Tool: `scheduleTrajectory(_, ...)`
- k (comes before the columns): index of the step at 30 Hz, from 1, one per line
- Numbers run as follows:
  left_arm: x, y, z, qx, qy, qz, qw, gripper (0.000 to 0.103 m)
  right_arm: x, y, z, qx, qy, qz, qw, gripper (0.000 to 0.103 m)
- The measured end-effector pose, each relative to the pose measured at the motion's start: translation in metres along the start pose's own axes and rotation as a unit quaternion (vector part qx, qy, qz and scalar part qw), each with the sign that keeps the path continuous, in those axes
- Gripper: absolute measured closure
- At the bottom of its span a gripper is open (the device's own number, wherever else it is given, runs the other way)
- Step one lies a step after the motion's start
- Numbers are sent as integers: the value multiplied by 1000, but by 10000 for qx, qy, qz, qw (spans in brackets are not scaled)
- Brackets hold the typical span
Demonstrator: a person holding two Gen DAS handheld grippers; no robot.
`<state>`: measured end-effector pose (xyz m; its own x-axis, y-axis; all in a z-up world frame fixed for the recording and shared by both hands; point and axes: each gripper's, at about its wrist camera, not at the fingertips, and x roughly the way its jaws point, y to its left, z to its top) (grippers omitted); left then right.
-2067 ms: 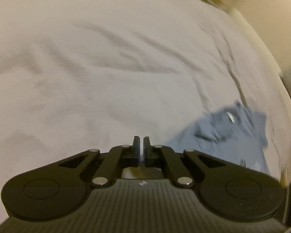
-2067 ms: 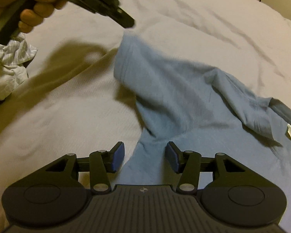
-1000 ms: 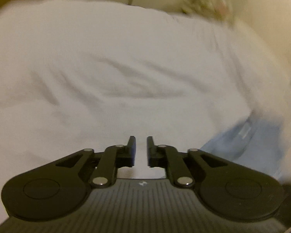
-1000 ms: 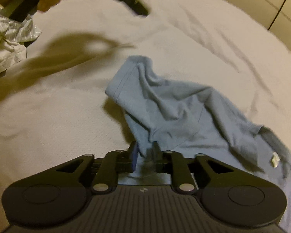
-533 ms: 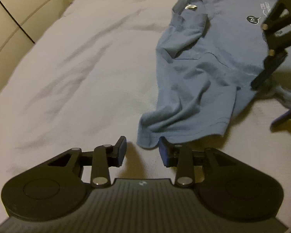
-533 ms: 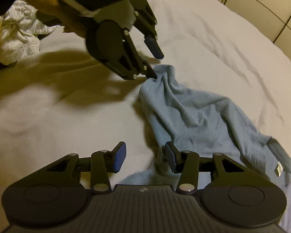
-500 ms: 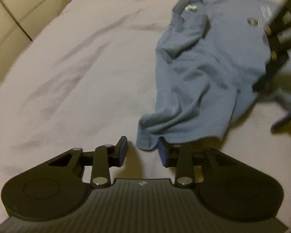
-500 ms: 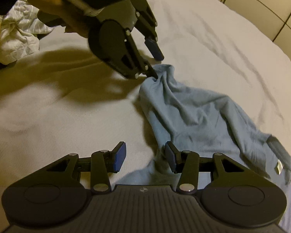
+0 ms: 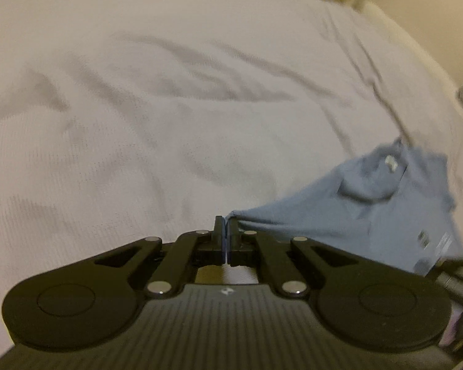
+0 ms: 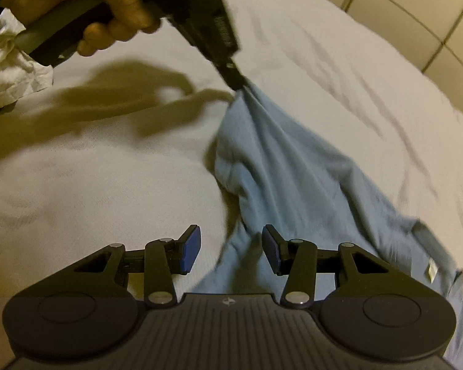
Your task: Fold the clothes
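Blue shirt [image 10: 281, 166] corner pinched in left gripper [image 9: 225, 219] | right gripper [image 10: 230, 246] agape over hem

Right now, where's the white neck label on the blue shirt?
In the right wrist view the neck label sits at the far right, inside the blue shirt collar, beyond the open right gripper; the left gripper pinches the opposite corner.

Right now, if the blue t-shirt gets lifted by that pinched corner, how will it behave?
Likely floppy: the blue t-shirt already drapes in folds from the left gripper. Probably light, since one pinched corner raises it. It may drag and bunch on the bed sheet.
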<state>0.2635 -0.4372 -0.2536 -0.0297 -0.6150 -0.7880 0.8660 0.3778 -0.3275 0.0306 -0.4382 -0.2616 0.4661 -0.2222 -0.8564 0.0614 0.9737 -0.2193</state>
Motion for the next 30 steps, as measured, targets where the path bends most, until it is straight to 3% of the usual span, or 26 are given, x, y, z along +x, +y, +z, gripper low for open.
scheduleTrajectory(3,-5,-2,4,-158,-80,-3,9998,103,14,5,9,-258,72,-203,9994,56)
scheduleTrajectory(6,-10,-2,-1,-217,-114,273,9993,101,26,0,11,-135,274,-234,9993,56)
scheduleTrajectory(9,-25,8,-18,-592,-208,412,9972,80,20,-7,10,-3,240,-268,9994,56)
scheduleTrajectory(10,-30,11,-24,-707,-234,386,9965,80,18,-9,9,40,235,-264,9994,56)
scheduleTrajectory(13,-33,6,-47,-816,-96,-7,9966,77,12,-13,3,176,246,-252,9992,56)
scheduleTrajectory(19,-3,-28,-79,-508,386,-881,9941,76,3,-13,-12,301,298,-346,9985,56)
scheduleTrajectory(23,14,-33,-75,-716,186,-1214,9898,85,0,-16,-18,350,337,-384,9981,56)
scheduleTrajectory(24,15,-33,-71,-756,171,-1278,9888,103,-1,-17,-19,356,339,-385,9980,56)
scheduleTrajectory(30,-17,-39,-43,-636,610,-1204,9888,103,-7,-22,-15,373,214,-385,9983,55)
